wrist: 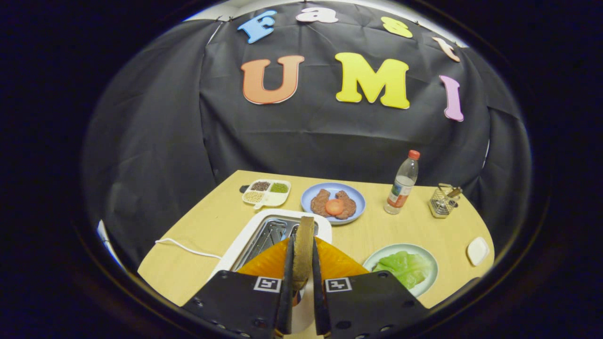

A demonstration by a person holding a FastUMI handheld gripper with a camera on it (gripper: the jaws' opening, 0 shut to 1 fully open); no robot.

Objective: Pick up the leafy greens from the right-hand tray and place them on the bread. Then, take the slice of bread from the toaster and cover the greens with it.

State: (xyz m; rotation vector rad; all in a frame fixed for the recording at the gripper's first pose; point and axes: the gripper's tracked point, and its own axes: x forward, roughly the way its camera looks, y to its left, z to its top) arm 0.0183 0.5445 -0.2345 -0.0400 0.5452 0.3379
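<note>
My gripper (302,252) is shut on a slice of toasted bread (304,235), held upright and edge-on between both fingers. The slice hangs just above the white toaster (245,247), whose metal slots lie directly ahead of the fingertips. Beyond the toaster sits a blue plate (358,200) with brown bread pieces (321,201) and a red tomato slice (334,206) on top. To the right of the fingers, a pale green plate (431,261) holds the leafy greens (405,267).
A clear bottle with a red cap (403,183) and a wire basket (443,201) stand at the back right. A small white dish (478,250) lies at the right edge. A compartment tray of grains (266,192) sits back left. A white cable (186,248) trails left of the toaster.
</note>
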